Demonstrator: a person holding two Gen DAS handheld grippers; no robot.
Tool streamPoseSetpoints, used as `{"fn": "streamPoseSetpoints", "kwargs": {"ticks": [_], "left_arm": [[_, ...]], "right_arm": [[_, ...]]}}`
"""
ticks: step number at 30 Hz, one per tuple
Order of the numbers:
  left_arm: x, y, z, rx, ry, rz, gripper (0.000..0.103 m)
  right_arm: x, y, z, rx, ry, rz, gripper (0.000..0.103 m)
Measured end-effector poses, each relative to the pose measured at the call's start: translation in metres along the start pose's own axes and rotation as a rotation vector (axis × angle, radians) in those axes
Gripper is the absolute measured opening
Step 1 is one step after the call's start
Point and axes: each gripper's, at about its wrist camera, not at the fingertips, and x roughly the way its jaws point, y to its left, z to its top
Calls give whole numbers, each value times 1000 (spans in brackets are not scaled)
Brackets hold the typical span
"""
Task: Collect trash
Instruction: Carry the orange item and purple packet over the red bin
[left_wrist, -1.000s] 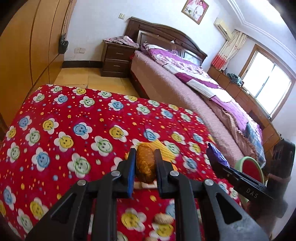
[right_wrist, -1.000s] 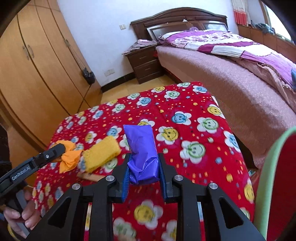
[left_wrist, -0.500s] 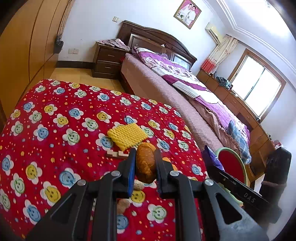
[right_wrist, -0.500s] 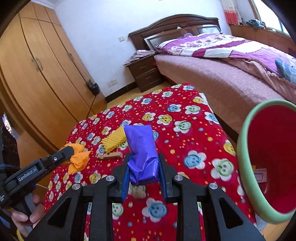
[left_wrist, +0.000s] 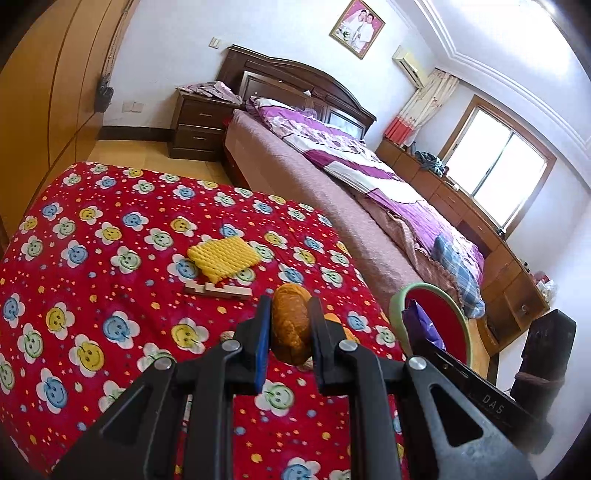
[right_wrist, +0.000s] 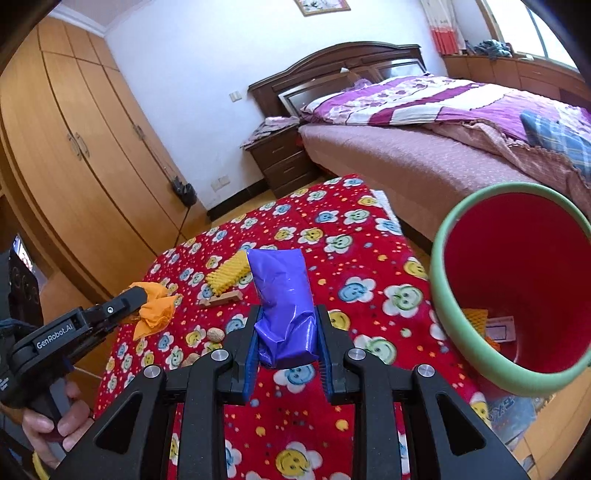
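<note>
Right wrist: right hand-held gripper (right_wrist: 286, 345) clamps purple wrapper (right_wrist: 282, 301) (bin (right_wrist: 443, 295) beside).

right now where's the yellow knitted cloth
In the left wrist view the yellow knitted cloth lies flat on the red flowered blanket, mid-table, overlapping the wooden block piece just in front of it.

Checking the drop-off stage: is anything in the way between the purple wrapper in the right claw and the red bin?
Nothing visible. The right claw holds the purple wrapper above the red flowered cloth, and the red bin stands open-mouthed to its right, with only open air between them.
</note>
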Motion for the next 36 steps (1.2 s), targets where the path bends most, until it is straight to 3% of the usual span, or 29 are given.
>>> {"fn": "streamPoseSetpoints", "kwargs": {"ticks": [18, 36], "left_arm": [[25, -70, -19, 114, 74, -124, 18], [92, -167, -42, 310, 195, -230, 18]], "right_arm": [[-48, -60, -11, 92, -80, -106, 27], [-79, -133, -19, 246, -133, -233, 27]]}}
